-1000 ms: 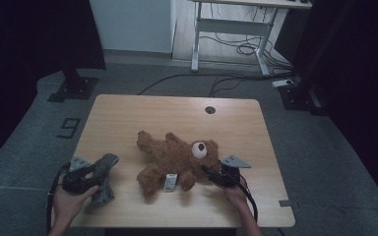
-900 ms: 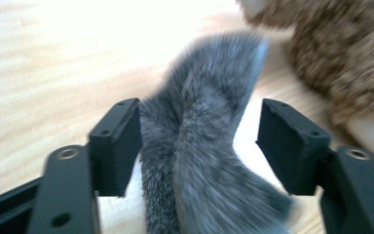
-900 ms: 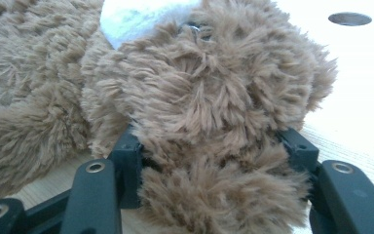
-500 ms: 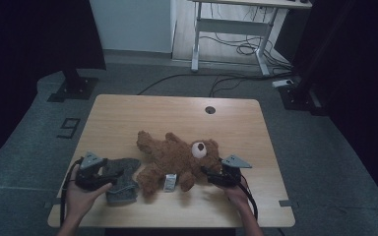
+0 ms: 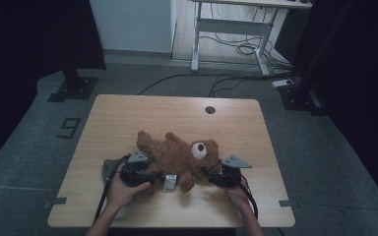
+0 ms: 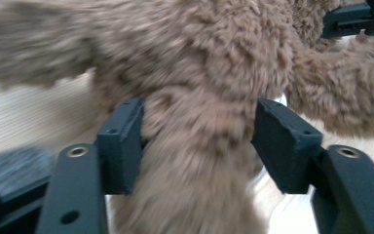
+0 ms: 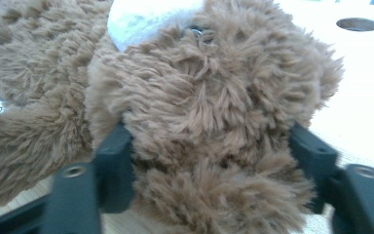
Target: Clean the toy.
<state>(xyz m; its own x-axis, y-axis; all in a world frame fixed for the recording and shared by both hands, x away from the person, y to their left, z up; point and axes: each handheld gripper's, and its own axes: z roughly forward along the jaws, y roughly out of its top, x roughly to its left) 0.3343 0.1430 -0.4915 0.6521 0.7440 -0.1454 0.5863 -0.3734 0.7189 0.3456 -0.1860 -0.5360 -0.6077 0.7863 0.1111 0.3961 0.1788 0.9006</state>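
Brown teddy bear (image 5: 177,157) lies on its back near the front edge of the wooden table (image 5: 128,113), head toward the right. Left gripper (image 5: 145,177) sits at the bear's lower body, its jaws spread around a furry limb in the left gripper view, fur filling the gap; whether the pads press in is hard to tell. Right gripper (image 5: 211,174) is at the head, jaws wide on either side of it, pads touching the fur. A white tag (image 5: 169,183) lies beside the bear.
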